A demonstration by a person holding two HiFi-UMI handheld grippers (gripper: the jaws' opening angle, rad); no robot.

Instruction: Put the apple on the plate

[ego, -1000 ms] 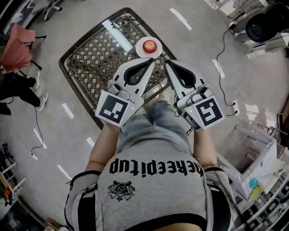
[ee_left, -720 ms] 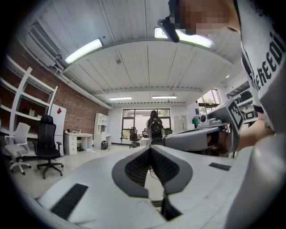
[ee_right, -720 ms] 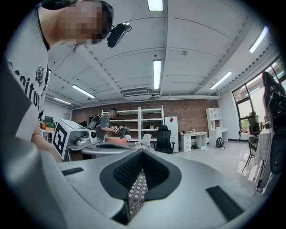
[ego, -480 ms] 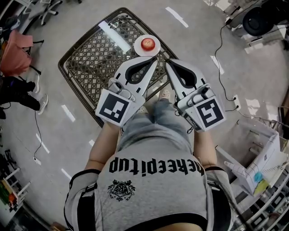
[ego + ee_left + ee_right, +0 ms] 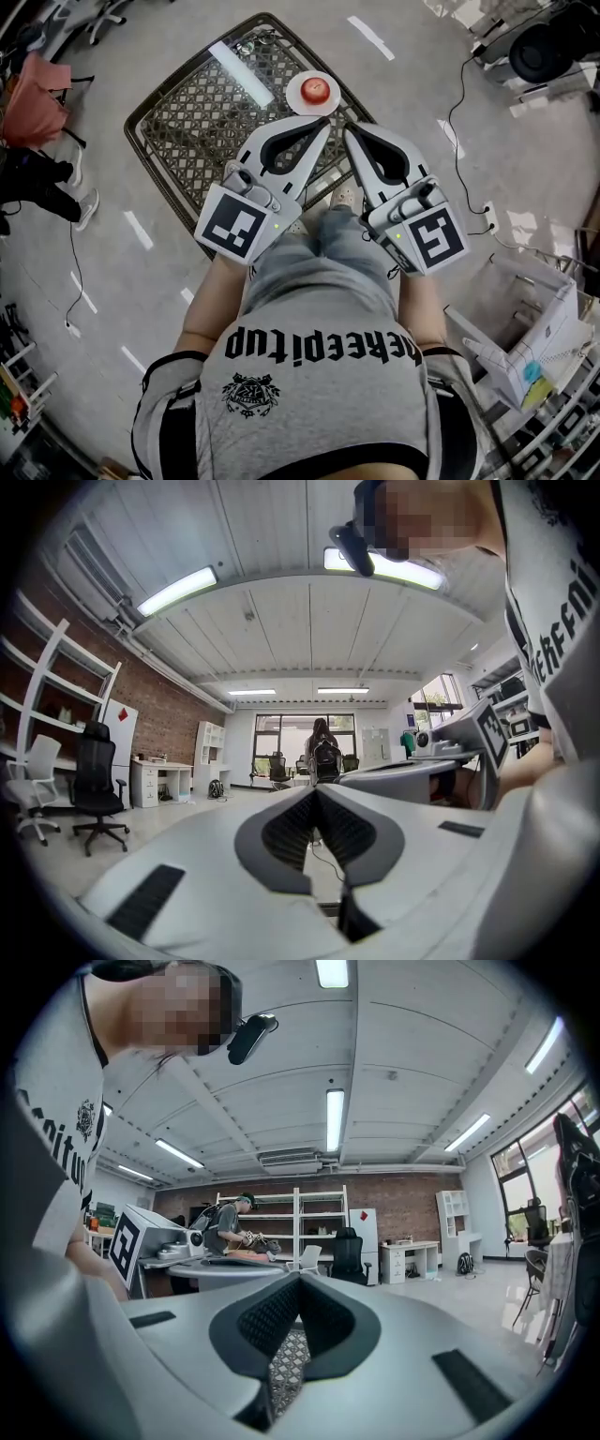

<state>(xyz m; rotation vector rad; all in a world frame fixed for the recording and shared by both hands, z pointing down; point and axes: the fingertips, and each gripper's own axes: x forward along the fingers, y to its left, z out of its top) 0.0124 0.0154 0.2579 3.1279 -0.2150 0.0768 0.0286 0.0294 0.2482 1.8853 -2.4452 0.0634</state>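
1. Your left gripper (image 5: 324,121) is clenched on nothing. In the left gripper view its two jaws meet at the tips, and only the open room shows through the gap behind them.
2. Your right gripper (image 5: 347,129) is likewise closed and empty. In the right gripper view its tips touch, and the lattice top of the table (image 5: 285,1368) shows through the slit below them.
3. You hold both grippers level in front of your body, side by side, with their tips near each other but apart.
4. You can see the apple (image 5: 317,89) sitting on the white plate (image 5: 297,95), just beyond the left gripper's tips and a little farther from the right gripper's. It touches neither gripper.
5. That plate rests on the table corner nearest both sets of tips, and the rest of the table spreads away to the left of your left gripper.
6. Far ahead of your left gripper, a person with a backpack (image 5: 324,753) stands near the windows, and a black office chair (image 5: 97,789) stands well off to the gripper's left.
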